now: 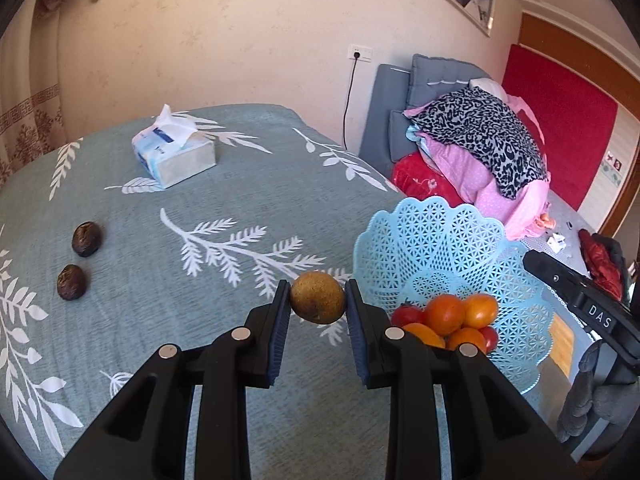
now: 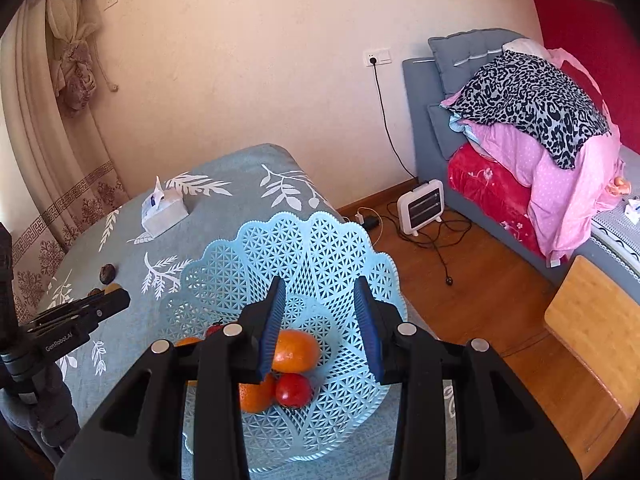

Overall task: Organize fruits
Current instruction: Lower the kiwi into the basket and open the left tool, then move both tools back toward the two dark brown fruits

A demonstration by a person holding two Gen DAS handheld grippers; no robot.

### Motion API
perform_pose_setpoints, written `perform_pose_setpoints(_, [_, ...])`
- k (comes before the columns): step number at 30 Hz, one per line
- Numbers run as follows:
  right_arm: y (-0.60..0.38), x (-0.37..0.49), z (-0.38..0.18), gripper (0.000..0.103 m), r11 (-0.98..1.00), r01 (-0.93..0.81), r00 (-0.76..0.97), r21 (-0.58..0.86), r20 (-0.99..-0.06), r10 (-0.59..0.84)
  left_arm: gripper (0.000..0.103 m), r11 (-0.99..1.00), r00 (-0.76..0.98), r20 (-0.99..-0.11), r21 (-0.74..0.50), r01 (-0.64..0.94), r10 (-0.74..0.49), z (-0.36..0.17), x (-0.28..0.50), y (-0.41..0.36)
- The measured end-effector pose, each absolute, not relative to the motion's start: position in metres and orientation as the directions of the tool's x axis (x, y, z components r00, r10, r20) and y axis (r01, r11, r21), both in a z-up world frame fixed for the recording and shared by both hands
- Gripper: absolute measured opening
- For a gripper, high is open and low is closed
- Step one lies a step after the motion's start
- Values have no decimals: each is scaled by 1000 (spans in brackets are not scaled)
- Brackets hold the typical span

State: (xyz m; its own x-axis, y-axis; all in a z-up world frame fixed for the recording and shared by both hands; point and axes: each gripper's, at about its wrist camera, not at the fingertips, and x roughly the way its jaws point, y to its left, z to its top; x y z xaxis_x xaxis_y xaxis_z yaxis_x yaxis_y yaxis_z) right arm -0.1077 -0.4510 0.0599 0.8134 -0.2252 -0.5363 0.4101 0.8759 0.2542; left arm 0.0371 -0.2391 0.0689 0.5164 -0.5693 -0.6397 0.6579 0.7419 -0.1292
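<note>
My left gripper (image 1: 318, 298) is shut on a brownish-yellow round fruit (image 1: 317, 297) and holds it above the tablecloth, just left of the light blue lattice basket (image 1: 432, 240). The basket holds several orange and red fruits (image 1: 448, 314). Two dark wrinkled fruits (image 1: 85, 238) (image 1: 71, 281) lie on the cloth at the far left. My right gripper (image 2: 320, 312) is open and empty over the basket (image 2: 320, 248), above an orange fruit (image 2: 296, 350) and a red one (image 2: 293, 390). The left gripper's tip shows in the right wrist view (image 2: 108, 304).
A tissue box (image 1: 174, 152) stands at the back of the table with the blue leaf-print cloth (image 1: 240, 184). Right of the table are a wooden floor, a white heater (image 2: 420, 206) with cables, a wooden stool (image 2: 596, 320), and a sofa with piled bedding (image 2: 532, 140).
</note>
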Motion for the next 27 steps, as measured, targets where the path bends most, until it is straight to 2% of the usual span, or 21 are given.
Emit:
perform_pose_setpoints(8, [-455,-115,60,37,874,405,825,270,-520,-222,28,689,478,-647,-102,717,-594,67,27,-280])
perform_pose_setpoints(11, [-455,-116,60,45,873,403,828,275,-515,-220,28,672,464,-654,-94,734,-597,64,24,-293])
perform_pose_setpoints(12, [-455,-117,61,45,874,402,830,273,-512,-222,31,670,463,-658,-88,737,-595,63,23,-295])
perform_pose_setpoints(13, [-454,-117,61,46,875,402,830,269,-510,-225,43,669,461,-659,-88,738,-594,62,23,-296])
perform_pose_setpoints(15, [-452,-117,62,46,878,401,831,260,-507,-228,60,679,475,-650,-88,729,-594,62,22,-294])
perform_pose_setpoints(23, [-445,-116,64,46,881,394,832,262,-509,-221,60,739,511,-653,-114,664,-559,62,39,-265])
perform_pose_setpoints(27, [-437,-114,65,51,886,386,834,256,-508,-216,72,771,542,-650,-110,627,-533,61,44,-247])
